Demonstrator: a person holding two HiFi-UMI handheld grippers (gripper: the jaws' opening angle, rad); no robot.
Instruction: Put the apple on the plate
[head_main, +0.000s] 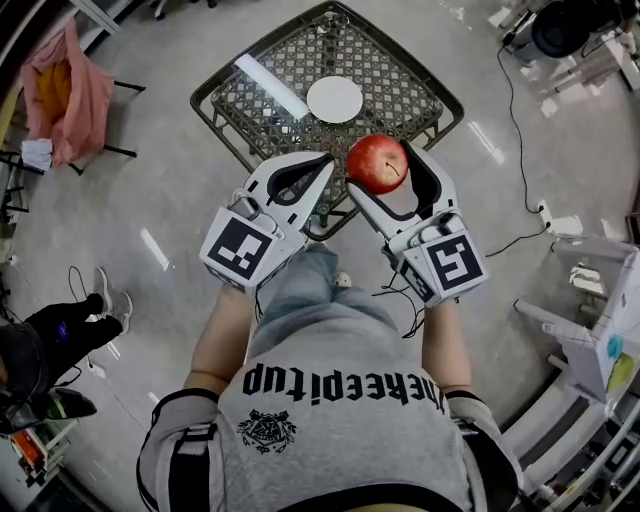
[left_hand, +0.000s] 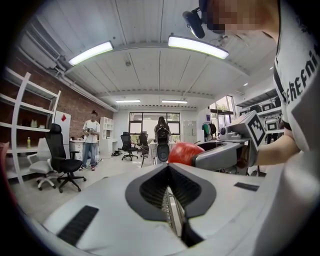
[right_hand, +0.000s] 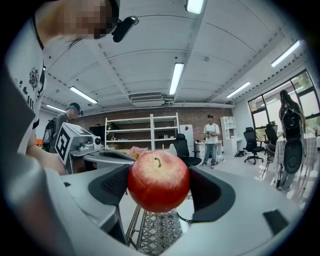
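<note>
A red apple (head_main: 377, 163) is clamped between the jaws of my right gripper (head_main: 382, 168), held in the air over the near edge of the metal lattice table (head_main: 215, 108). In the right gripper view the apple (right_hand: 158, 181) fills the gap between the dark pads, stem up. A small white plate (head_main: 334, 99) lies near the middle of the table, beyond the apple. My left gripper (head_main: 321, 172) hangs just left of the apple, jaws together with nothing between them. In the left gripper view the apple (left_hand: 185, 152) shows past the left gripper's tips.
A chair draped with pink cloth (head_main: 66, 88) stands on the floor to the left. Cables and a white rack (head_main: 597, 335) are on the right. A seated person's legs (head_main: 60, 330) show at lower left. Office chairs and other people stand farther off in the room.
</note>
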